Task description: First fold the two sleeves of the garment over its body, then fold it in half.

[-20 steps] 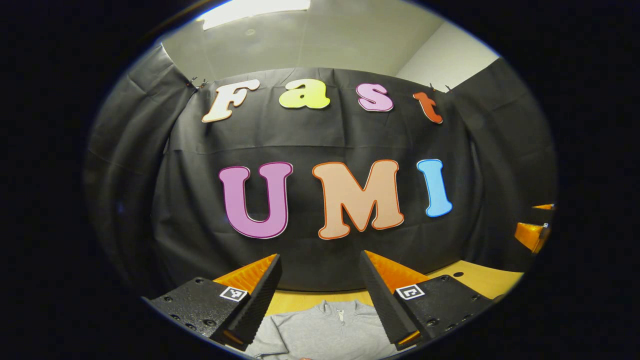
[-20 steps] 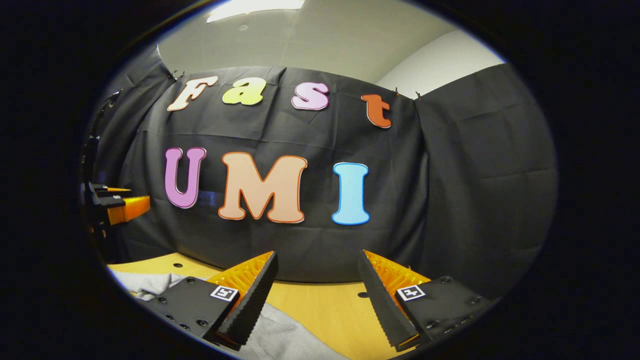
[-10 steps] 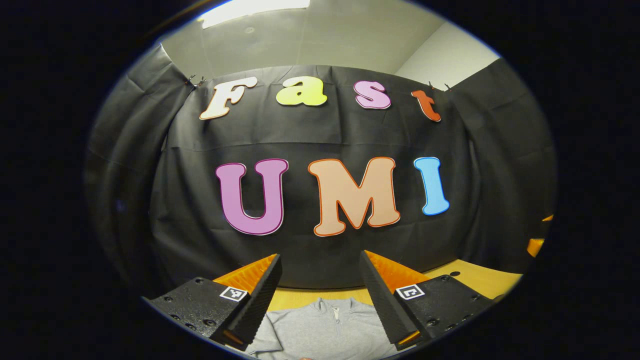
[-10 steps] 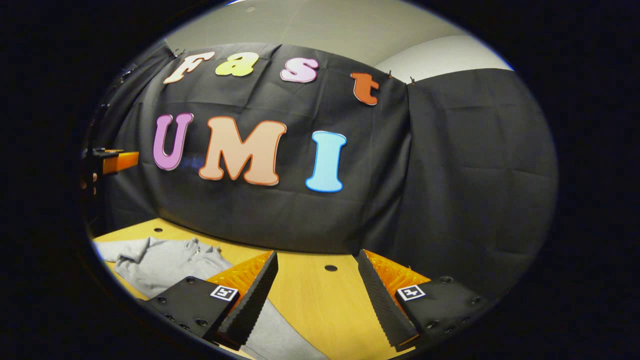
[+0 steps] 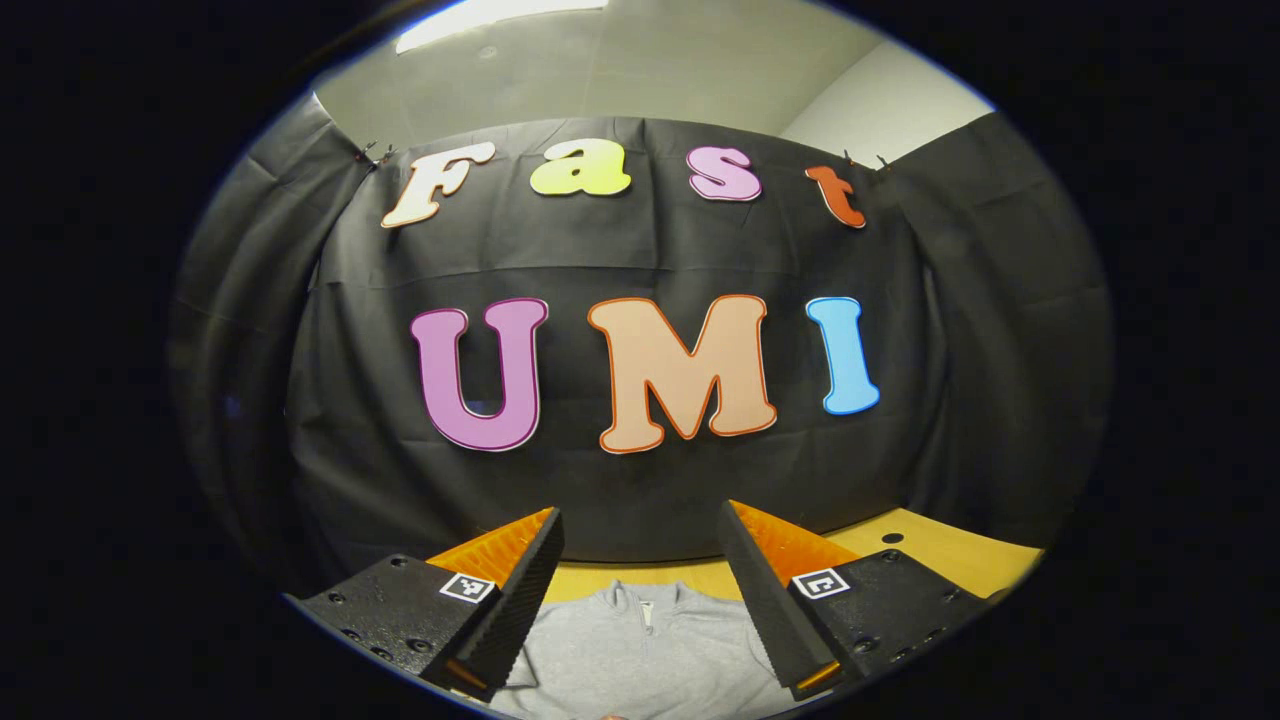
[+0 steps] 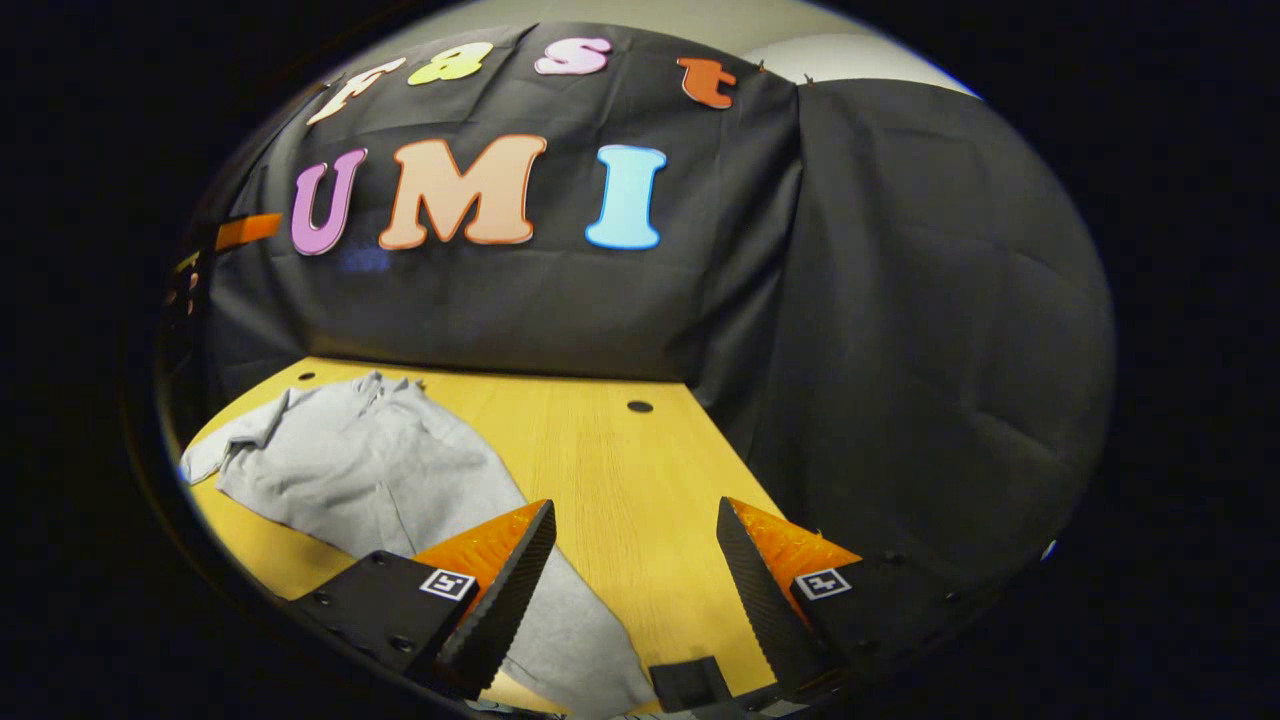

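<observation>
Judging by how the grey garment [image 6: 380,470] lies spread on the wooden table [image 6: 620,470], no fold is seen to be made yet; both sleeve folds and the halving are left. The right gripper [image 6: 635,590] is held spread above its near right sleeve, nothing pinched. The left gripper [image 5: 640,600] is likewise spread, with the collar [image 5: 640,610] seen between its fingers.

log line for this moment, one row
phase: approach | left gripper: open, above grey garment collar | right gripper: open, over table beside sleeve | folds: none
</observation>
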{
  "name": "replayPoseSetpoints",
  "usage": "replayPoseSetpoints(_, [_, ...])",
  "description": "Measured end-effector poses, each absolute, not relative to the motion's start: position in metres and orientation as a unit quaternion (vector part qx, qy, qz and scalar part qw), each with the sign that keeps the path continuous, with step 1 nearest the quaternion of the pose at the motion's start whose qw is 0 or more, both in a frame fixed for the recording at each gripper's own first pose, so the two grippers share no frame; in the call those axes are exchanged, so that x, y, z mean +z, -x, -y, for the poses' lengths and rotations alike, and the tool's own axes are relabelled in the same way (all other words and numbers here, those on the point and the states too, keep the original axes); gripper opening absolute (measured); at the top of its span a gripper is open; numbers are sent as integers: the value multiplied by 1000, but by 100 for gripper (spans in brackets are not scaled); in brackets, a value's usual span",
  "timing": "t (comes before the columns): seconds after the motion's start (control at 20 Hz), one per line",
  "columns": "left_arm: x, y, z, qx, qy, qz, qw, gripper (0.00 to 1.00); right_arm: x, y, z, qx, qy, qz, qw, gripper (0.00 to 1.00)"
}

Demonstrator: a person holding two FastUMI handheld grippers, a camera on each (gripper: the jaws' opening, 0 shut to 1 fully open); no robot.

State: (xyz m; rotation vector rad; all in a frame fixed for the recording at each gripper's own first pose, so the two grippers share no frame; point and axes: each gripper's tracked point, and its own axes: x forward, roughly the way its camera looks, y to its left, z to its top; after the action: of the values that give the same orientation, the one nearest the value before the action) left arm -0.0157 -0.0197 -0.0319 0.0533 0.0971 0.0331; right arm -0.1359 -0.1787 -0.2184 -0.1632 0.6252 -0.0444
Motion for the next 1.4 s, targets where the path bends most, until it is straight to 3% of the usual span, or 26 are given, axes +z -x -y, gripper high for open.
replayPoseSetpoints(0.6, [-46, 21, 53, 24, -35, -68, 997, 92, -343, 219, 175, 43, 33, -495, 867, 100])
replayPoseSetpoints(1.0, [-43, 26, 62, 46, -47, -70, 995, 92, -372, 233, 165, 99, 59, -555, 824, 96])
replayPoseSetpoints(1.2, [-43, 29, 71, 50, -44, -71, 995, 92, -374, 233, 154, 131, 54, -566, 812, 52])
replayPoseSetpoints(1.4, [-44, 33, 74, 59, -34, -73, 995, 92, -371, 234, 147, 116, -23, -579, 807, 5])
